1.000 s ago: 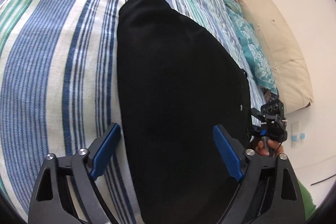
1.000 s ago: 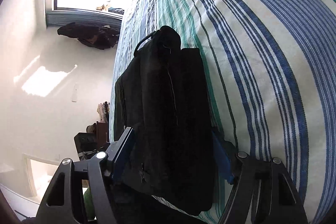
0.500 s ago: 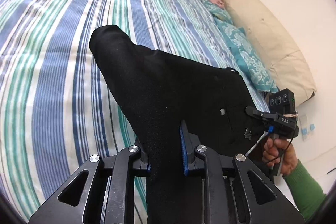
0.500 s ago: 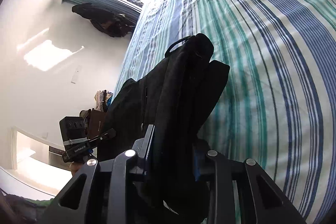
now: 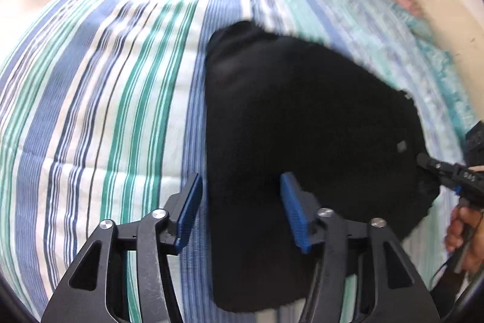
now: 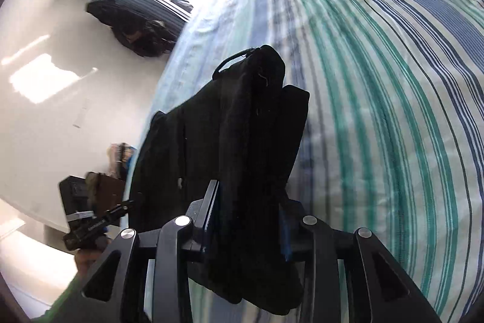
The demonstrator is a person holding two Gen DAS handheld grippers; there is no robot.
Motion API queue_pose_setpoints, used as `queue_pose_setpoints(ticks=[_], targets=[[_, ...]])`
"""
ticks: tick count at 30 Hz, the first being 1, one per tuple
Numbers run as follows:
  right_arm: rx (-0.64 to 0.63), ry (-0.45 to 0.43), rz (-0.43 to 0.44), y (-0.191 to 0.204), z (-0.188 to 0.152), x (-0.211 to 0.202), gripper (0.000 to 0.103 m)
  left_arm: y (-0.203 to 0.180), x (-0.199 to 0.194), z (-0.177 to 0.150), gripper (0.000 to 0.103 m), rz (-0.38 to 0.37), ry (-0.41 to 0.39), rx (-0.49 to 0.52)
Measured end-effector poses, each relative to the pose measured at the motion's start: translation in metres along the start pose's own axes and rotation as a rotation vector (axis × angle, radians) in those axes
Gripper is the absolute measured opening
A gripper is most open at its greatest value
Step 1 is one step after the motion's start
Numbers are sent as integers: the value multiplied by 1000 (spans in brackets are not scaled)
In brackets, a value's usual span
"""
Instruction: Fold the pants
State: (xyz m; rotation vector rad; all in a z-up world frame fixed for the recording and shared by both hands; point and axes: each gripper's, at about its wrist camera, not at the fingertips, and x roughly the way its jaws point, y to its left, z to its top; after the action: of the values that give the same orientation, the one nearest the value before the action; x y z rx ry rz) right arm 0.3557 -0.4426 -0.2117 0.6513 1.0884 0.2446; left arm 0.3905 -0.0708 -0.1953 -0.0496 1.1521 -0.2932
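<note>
The black pants (image 5: 302,126) lie folded in a thick bundle on the striped bed. My left gripper (image 5: 239,211) is open, its blue pads on either side of the bundle's near left edge, holding nothing. My right gripper (image 6: 248,220) is shut on the black pants (image 6: 236,126) and pinches the folded edge, which stands up from the bed. The right gripper also shows at the right edge of the left wrist view (image 5: 447,171), at the bundle's far right end.
The bed cover (image 5: 106,96) has blue, green and white stripes. Teal and pink bedding (image 5: 423,35) and a cream pillow (image 5: 447,8) lie at the right. In the right wrist view, dark clothes (image 6: 136,32) sit on the floor under a window.
My left gripper shut on the pants half a second ago and has since opened and let go. My right gripper went from open to shut on the pants and stays shut.
</note>
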Motion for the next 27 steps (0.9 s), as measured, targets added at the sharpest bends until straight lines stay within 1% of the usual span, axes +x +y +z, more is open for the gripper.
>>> queue_pose_setpoints(ticks=[1,2,3,4,5,6,7,8,9,10,11,12,13,14,15,16,18,22,25,27], targets=[[3,45,-73,-10,-7,14,45,5,-3,-7,87,22,-63,-11],[11,14,-48,-16,-10,14,46,9,-6,-11,102,64,-84,-24],[21,-7,-23,-19,-11,11,46,12,-8,-13,103,70,-86,-40],[31,-12,-11,-21,-14,9,47,15,-12,-16,102,51,-82,-54],[32,-12,-6,-22,-15,5,48,17,-18,-18,102,48,-86,-63],[23,-16,-14,-21,-17,-2,54,17,-27,-22,101,64,-104,-61],[9,-30,-24,-19,-19,-11,56,16,-37,-28,101,92,-129,-43],[-7,-54,-48,-15,-23,-23,61,14,-47,-32,101,124,-153,-13],[-32,-79,-68,-12,-29,-35,70,6,-55,-38,101,156,-175,23],[-59,-98,-83,-8,-38,-48,75,0,-64,-46,101,183,-191,59],[-88,-115,-111,-5,-48,-59,82,-4,-71,-57,101,204,-204,91],[-115,-129,-143,0,-59,-70,86,-10,-77,-69,101,222,-211,115],[-140,-137,-171,4,-72,-79,87,-14,-82,-78,101,232,-214,133],[-161,-139,-194,8,-83,-85,92,-21,-87,-91,101,237,-218,147],[-176,-137,-212,14,-95,-89,100,-28,-92,-102,101,251,-224,156],[-188,-139,-222,19,-105,-91,103,-37,-96,-111,101,270,-228,163],[-211,-150,-234,30,-135,-99,103,-52,-103,-129,101,295,-231,175],[-227,-152,-282,53,-189,-102,103,-69,-122,-155,101,309,-218,175],[-246,-220,-389,75,-220,-106,103,-74,-139,-167,101,334,-234,175],[-259,-262,-433,88,-234,-111,103,-77,-150,-175,101,335,-252,168]])
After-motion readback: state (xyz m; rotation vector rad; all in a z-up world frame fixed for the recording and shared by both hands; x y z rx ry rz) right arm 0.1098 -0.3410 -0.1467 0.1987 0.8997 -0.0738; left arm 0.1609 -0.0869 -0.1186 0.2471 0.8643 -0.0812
